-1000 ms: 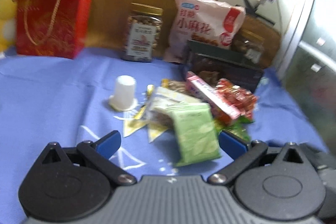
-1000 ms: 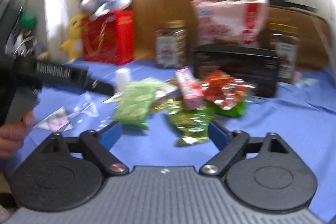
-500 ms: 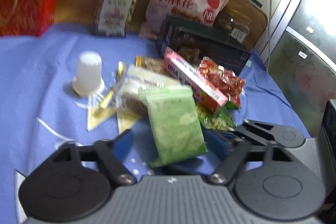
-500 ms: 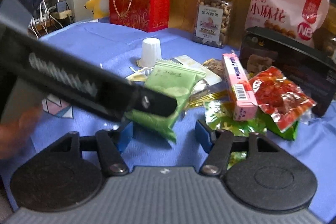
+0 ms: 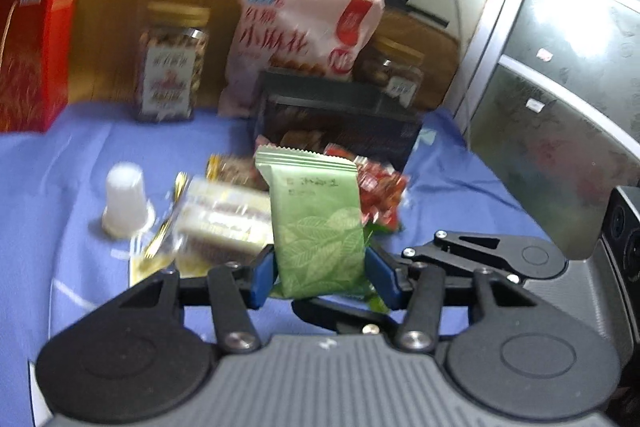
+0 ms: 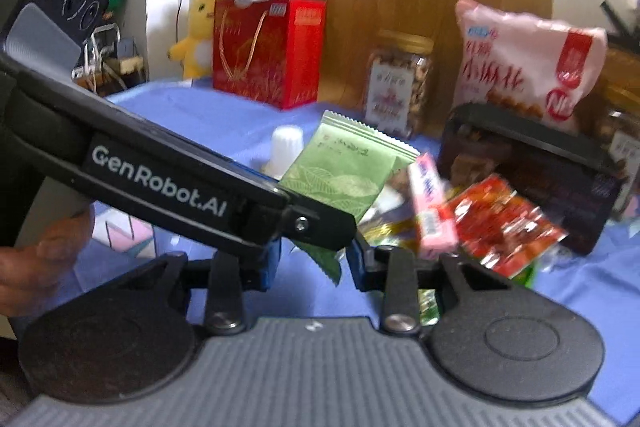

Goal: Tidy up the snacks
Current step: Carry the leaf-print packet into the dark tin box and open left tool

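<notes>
The left gripper [image 5: 320,277] has its blue jaws narrow and closing on the lower end of the light-green foil snack packet with a leaf print [image 5: 318,223]; the packet stands up between the pads, raised above the pile at 12 o'clock. The right gripper [image 6: 314,261] is also closing. In the right wrist view the packet's bottom corner hangs between its jaws, but contact with the pads cannot be confirmed.

Hazards:
- Collision. The two tools overlap at the packet. The left tool's black body crosses the right view from 9 o'clock to centre, so either one could strike the other.
- Slip or tear. The hold is on a thin crinkled end; opposed pulls could rip the seam.
- Snagging. The pink carton [image 6: 434,211] and red cellophane packet [image 6: 506,227] lie just beside the packet at 2 o'clock and could be dragged.

Clearance: open blue tablecloth [image 5: 60,179] lies at 9 o'clock, beyond the upturned white plastic cup [image 5: 124,201]. The black rectangular box [image 5: 340,123] closes off 12 o'clock.
</notes>
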Tool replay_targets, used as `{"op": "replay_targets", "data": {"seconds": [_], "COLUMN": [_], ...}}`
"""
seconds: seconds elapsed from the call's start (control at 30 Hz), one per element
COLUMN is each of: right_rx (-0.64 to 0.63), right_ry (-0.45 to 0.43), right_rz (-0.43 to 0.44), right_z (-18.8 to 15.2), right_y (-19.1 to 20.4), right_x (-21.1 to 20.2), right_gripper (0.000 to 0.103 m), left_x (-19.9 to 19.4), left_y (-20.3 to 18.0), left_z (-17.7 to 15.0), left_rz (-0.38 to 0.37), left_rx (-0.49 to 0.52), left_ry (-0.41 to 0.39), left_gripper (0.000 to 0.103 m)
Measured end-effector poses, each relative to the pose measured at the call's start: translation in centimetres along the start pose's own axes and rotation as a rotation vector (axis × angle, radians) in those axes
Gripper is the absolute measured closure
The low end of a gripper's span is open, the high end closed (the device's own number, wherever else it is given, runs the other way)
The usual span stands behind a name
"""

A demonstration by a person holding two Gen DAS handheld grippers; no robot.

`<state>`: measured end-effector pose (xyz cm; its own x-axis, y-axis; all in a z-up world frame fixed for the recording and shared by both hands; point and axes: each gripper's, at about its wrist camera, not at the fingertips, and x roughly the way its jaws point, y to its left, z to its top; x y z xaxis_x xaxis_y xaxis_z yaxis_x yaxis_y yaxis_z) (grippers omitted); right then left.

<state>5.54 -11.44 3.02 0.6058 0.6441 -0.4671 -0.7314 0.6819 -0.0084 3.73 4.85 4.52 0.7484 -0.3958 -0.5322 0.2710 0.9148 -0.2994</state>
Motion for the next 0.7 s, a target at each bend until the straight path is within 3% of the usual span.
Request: {"op": "replay_targets", "data": {"seconds": [0.27,0.7], "right_rx": [0.029,0.238], "right_ry": [-0.058,-0.066], "right_rz": [-0.063,-0.115], "right_z": [1.5,5.2], "right_y": [-3.6,-14.4], "right_x": [-0.4,3.5], "right_gripper": [0.065,0.064], "left_x": [3.0,13.6], "left_y": [-2.1,-2.7], "left_z": [4.2,13.6], "left_rz": [-0.023,-0.046], "left_rx": [0.072,0.074], "left_ry": [-0.002,0.041], "left_gripper": [0.055,0.053]}}
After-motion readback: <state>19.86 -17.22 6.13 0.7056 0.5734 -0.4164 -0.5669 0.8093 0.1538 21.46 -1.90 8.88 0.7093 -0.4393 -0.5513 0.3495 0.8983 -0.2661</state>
